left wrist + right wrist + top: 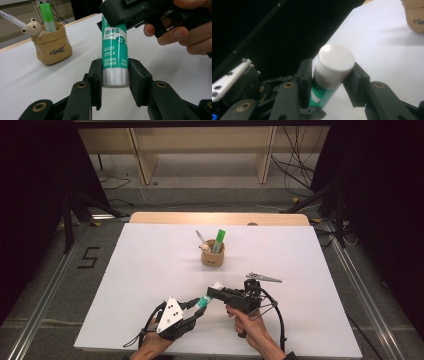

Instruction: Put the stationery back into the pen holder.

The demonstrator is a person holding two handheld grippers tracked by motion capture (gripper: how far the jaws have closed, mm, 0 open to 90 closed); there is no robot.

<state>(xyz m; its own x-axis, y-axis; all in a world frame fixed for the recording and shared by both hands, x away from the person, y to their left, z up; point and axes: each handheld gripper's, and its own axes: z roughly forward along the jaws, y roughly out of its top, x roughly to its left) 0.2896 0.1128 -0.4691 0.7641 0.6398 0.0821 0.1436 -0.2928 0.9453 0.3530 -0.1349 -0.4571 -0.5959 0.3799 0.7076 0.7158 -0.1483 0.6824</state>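
Observation:
A green glue stick hangs above the white table, near its front edge. My left gripper is shut on the stick's lower end, one pad on each side. My right gripper comes in from the right, and its pads press on the stick's white cap. In the left gripper view the right gripper's black body covers the top of the stick, with the person's fingers beside it.
A tan pouch-shaped pen holder with a bear figure stands at the table's middle back, holding a green highlighter and a pen. A grey metal clip lies to the right of the grippers.

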